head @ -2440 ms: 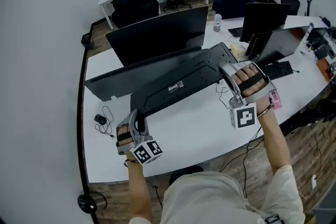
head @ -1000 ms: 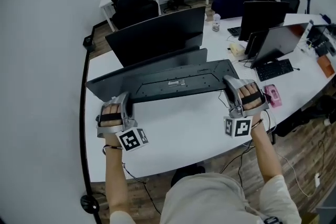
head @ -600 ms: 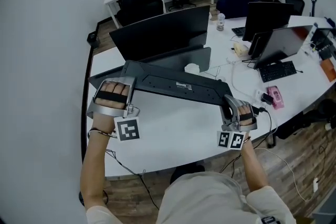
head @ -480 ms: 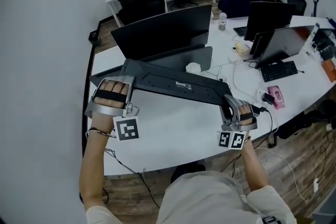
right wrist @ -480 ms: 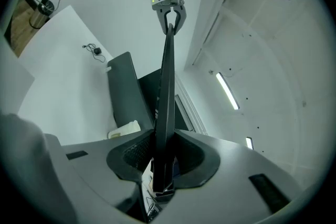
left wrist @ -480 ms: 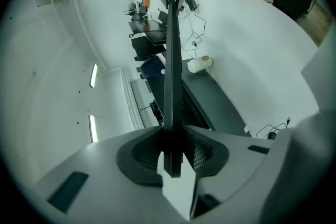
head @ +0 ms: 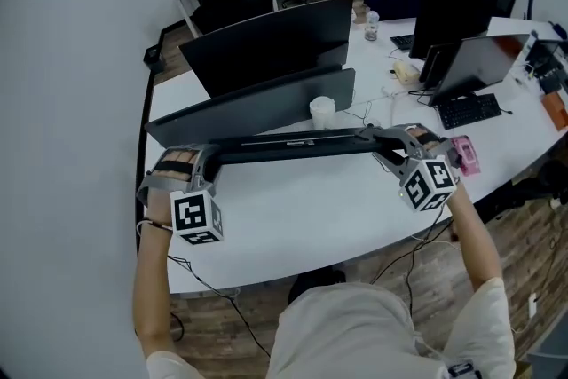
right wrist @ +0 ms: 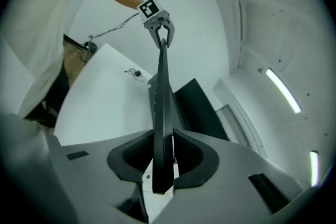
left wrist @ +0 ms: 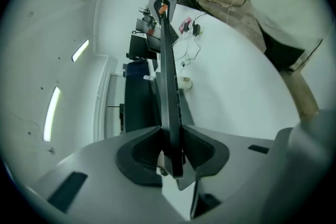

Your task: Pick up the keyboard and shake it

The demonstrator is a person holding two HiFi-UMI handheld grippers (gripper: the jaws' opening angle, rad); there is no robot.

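The long black keyboard (head: 293, 145) hangs level above the white desk (head: 311, 209), turned so only its thin edge faces the head view. My left gripper (head: 209, 162) is shut on its left end and my right gripper (head: 389, 143) on its right end. In the left gripper view the keyboard (left wrist: 169, 76) runs away from the left gripper (left wrist: 170, 152), whose pads press both faces. In the right gripper view the keyboard (right wrist: 161, 102) is pinched the same way by the right gripper (right wrist: 163, 157), whose jaws have just been closing on the keyboard between them.
Behind the keyboard stand a wide dark monitor (head: 266, 49) and a white cup (head: 321, 111). To the right are another monitor (head: 444, 22), a small black keyboard (head: 469, 109), a pink object (head: 466, 153) and cables. Office chairs and desks fill the back.
The keyboard has swung from a slant with its left end high to level and edge-on. My left hand came down, and my right hand rose and rolled.
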